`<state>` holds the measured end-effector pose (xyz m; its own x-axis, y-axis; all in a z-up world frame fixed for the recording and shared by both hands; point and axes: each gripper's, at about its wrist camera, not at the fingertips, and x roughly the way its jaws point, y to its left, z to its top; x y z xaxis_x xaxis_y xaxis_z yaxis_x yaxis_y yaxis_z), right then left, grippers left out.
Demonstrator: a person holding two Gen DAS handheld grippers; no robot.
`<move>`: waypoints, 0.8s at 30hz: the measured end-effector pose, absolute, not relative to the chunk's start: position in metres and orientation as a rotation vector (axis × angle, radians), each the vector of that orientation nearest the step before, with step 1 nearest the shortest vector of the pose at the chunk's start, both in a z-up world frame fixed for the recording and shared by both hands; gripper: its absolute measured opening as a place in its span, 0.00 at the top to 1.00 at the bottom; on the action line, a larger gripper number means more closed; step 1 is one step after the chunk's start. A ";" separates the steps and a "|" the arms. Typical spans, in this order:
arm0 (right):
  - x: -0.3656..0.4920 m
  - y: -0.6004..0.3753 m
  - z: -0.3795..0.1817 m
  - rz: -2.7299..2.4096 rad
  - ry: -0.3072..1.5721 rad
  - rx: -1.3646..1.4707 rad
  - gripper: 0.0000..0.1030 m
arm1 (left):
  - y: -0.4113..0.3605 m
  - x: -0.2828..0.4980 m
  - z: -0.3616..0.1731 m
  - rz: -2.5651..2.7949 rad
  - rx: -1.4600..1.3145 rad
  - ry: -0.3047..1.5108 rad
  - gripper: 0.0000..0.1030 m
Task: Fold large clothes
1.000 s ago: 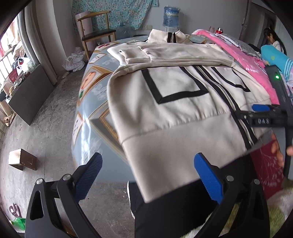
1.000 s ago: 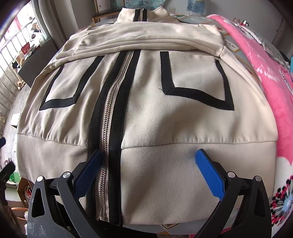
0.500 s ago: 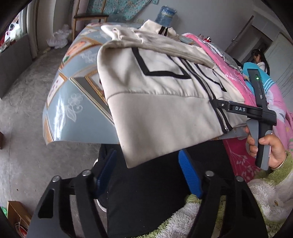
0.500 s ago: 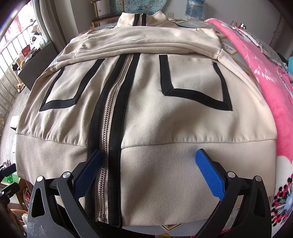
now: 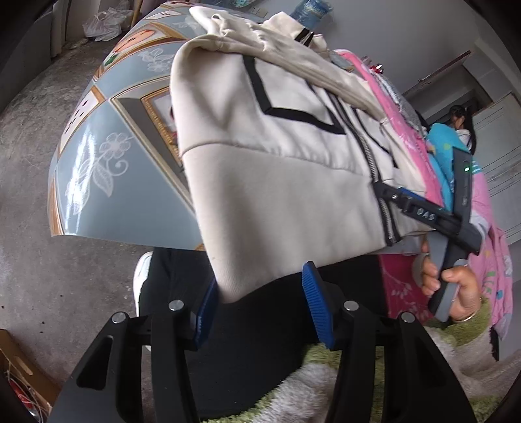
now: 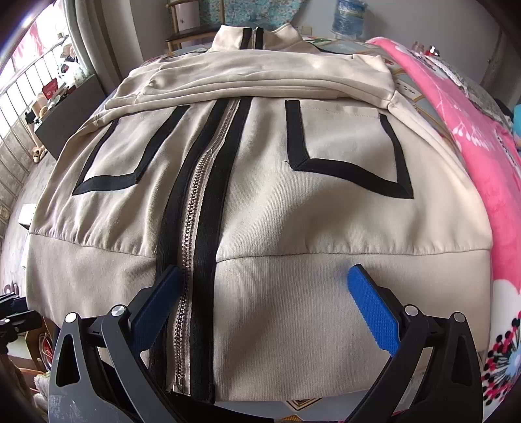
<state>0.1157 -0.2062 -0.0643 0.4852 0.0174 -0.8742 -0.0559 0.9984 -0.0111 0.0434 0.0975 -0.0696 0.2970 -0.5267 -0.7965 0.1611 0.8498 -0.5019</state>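
A cream zip jacket (image 6: 260, 201) with black trim lies front up on the table, sleeves folded across its chest, hem hanging over the near edge. In the left wrist view the jacket (image 5: 270, 182) has its left hem corner between the fingers of my left gripper (image 5: 260, 309), which is half closed around it. My right gripper (image 6: 263, 302) is open, its blue pads straddling the hem beside the zipper. It also shows in the left wrist view (image 5: 433, 218), held by a hand at the hem's right part.
The table (image 5: 97, 162) has a glossy blue patterned cover. Pink bedding (image 6: 472, 156) lies along the jacket's right side. A chair (image 6: 189, 32) and a water bottle (image 6: 350, 16) stand beyond. A cardboard box (image 5: 19, 374) sits on the concrete floor at left.
My left gripper dropped below the table edge, moved in on the hanging left hem corner and narrowed its fingers around it. The right gripper moved slightly forward over the hem.
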 end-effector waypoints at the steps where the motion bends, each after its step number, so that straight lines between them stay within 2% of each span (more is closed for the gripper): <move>1: 0.115 -0.206 -0.064 0.048 1.061 -0.042 0.05 | 0.097 0.042 -0.066 -0.480 -0.370 1.180 0.54; 8: 0.114 -0.208 -0.064 0.072 1.042 -0.055 0.05 | 0.093 0.039 -0.046 -0.497 -0.412 1.126 0.56; 24: 0.092 -0.224 -0.050 0.112 1.008 -0.067 0.06 | 0.102 0.055 -0.064 -0.373 -0.503 1.173 0.57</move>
<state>0.0916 -0.2237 -0.0499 0.5289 0.0626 -0.8464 -0.1246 0.9922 -0.0044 0.0552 0.1019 -0.0636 0.3478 -0.5262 -0.7760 0.0181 0.8312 -0.5556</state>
